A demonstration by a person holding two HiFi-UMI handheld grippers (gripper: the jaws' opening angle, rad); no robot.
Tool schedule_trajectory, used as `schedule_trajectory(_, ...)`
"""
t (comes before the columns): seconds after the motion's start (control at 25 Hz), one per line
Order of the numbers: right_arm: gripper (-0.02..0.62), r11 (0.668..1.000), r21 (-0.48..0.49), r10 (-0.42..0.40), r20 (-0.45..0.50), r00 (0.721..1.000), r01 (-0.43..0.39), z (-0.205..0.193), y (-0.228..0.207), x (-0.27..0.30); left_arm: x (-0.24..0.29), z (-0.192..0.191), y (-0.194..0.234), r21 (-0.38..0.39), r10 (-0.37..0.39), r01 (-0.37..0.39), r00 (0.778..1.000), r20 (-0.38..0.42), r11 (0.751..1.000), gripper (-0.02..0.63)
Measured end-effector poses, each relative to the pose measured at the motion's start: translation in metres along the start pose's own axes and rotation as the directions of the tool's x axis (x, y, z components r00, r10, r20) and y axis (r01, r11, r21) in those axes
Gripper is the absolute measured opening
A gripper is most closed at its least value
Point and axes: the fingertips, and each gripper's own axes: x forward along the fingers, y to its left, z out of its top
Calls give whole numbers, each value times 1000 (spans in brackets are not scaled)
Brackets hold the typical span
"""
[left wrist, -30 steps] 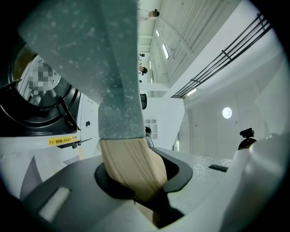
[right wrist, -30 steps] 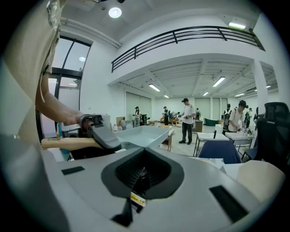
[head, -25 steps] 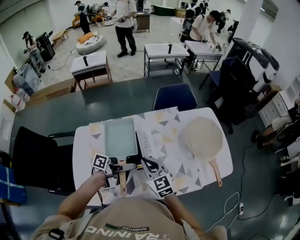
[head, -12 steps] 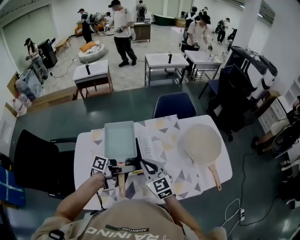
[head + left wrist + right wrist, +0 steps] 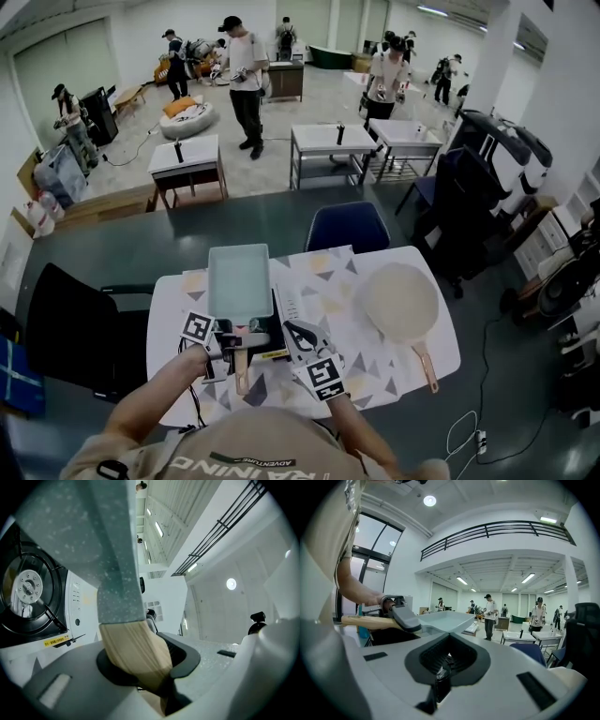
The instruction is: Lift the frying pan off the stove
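Right hand-held gripper (image 5: 292, 330): nearest the person, just beside the left one, its jaws together on nothing and taking no part in the lift.
Left hand-held gripper (image 5: 236, 343): clamped across the wooden handle (image 5: 136, 653) with a pad on either side. Its jaws have just been opening a little, with the handle between them.
Frying pan (image 5: 241, 279): rectangular and pale green, held out roughly level by its handle alone. Its speckled underside fills the top of the left gripper view.
Stove (image 5: 28, 590): a black burner with a white control panel, standing on the counter (image 5: 375, 356) directly under the pan. A gap shows between pan and burner.
Step in hand: the lift itself, judged well along, since the pan appears clear of the burner.
Next move: this calls for a firm hold on the handle, as a slackening grip could let the long pan tip forward. The pan then needs carrying up and away from the burner, kept level.
Beyond: a round pan (image 5: 401, 300) lies well apart at the counter's right, and a blue chair (image 5: 349, 225) stands behind the counter.
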Motion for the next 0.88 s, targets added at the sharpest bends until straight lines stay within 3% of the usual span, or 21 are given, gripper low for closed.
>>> schedule_trajectory(0.44, 3, 1000, -6, -16, 17, 1000, 16, 7, -9, -4, 4, 15, -16, 40, -13, 12, 1000, 15, 999, 115)
schedule_trajectory(0.88, 3, 1000, -11, -1, 80, 997, 2, 39, -11, 4, 4, 27, -40, 83, -17, 16, 1000, 15, 996, 120)
